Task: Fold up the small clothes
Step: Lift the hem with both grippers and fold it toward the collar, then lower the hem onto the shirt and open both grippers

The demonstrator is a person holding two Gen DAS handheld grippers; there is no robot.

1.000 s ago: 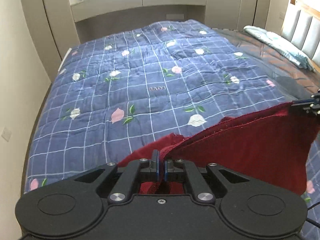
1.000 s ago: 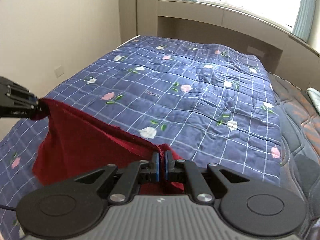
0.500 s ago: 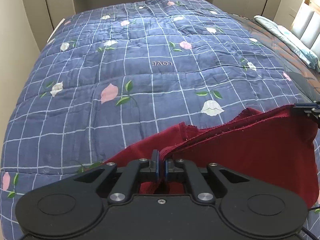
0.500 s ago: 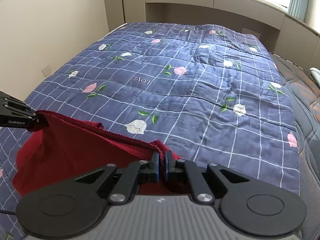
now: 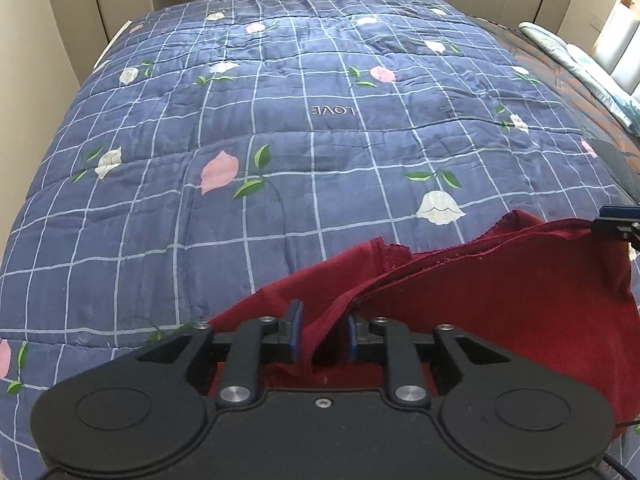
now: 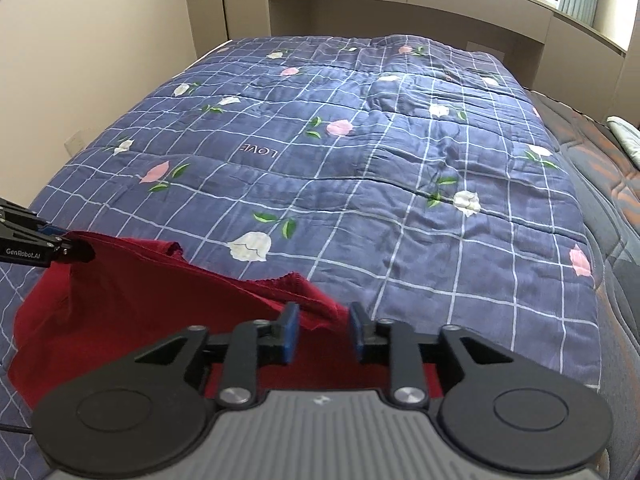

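A dark red garment [image 5: 500,292] lies on the blue checked quilt [image 5: 280,140] at the near edge of the bed. My left gripper [image 5: 322,334] is open, with the garment's folded edge loose between its blue pads. My right gripper [image 6: 323,334] is open too, with the garment's [image 6: 140,292] other corner slack between its pads. Each gripper shows at the edge of the other's view: the right one [image 5: 620,224] at the far right, the left one [image 6: 44,244] at the far left, both at the cloth's top edge.
The quilt [image 6: 360,160] with flowers and a "LOVE" mark covers the bed. A beige wall [image 6: 80,60] runs along the left. A dark mattress [image 5: 580,92] with a pale folded cloth [image 5: 580,56] lies to the right. Cabinets stand behind the bed.
Both grippers have opened and let go of the red garment, which they held up shut before. The garment has come down onto the quilt, and both views have tilted lower.
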